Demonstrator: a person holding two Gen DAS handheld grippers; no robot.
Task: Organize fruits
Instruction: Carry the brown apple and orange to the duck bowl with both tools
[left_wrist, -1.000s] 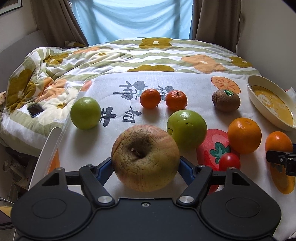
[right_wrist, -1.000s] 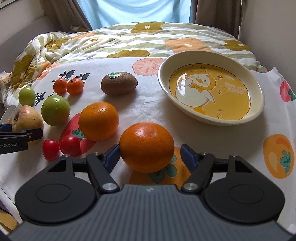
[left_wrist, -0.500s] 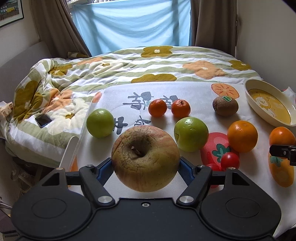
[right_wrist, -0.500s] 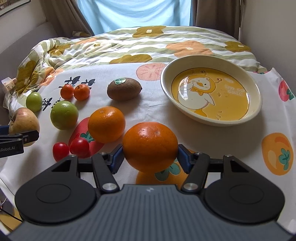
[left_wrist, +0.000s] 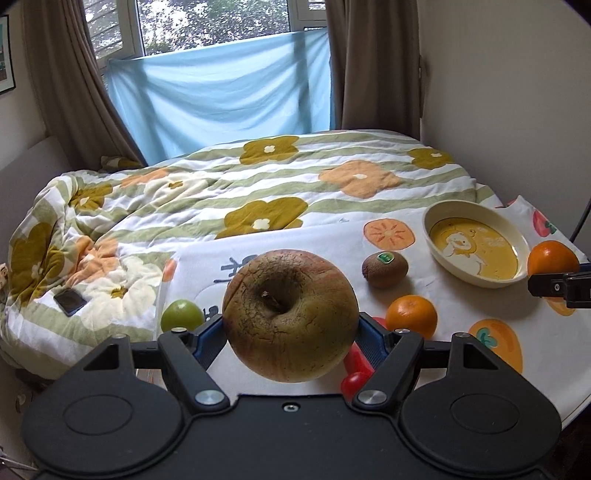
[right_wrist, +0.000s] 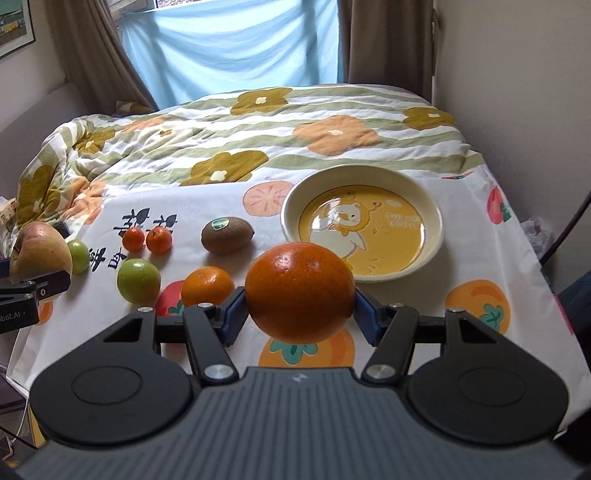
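Note:
My left gripper (left_wrist: 290, 334) is shut on a large, russeted apple (left_wrist: 290, 317) and holds it above the fruit-print cloth. My right gripper (right_wrist: 299, 319) is shut on a big orange (right_wrist: 299, 291), also off the cloth, just in front of the yellow duck bowl (right_wrist: 369, 171). On the cloth lie a kiwi (right_wrist: 227, 240), a second orange (right_wrist: 207, 286), two green apples (right_wrist: 138, 280) and two mandarins (right_wrist: 159, 240). A cherry tomato (left_wrist: 352, 382) shows under the left jaws. The bowl holds no fruit.
A flowered quilt (left_wrist: 258, 177) covers the bed behind the cloth, with a phone (left_wrist: 69, 301) on its left side. A wall stands close on the right. The cloth's edge drops off at the left and right, and a dark cable (right_wrist: 569, 225) hangs at the right.
Both grippers have risen with their fruit, so more of the room and window shows. One second ago the orange sat on the cloth between the right fingers; now they grip it in the air.

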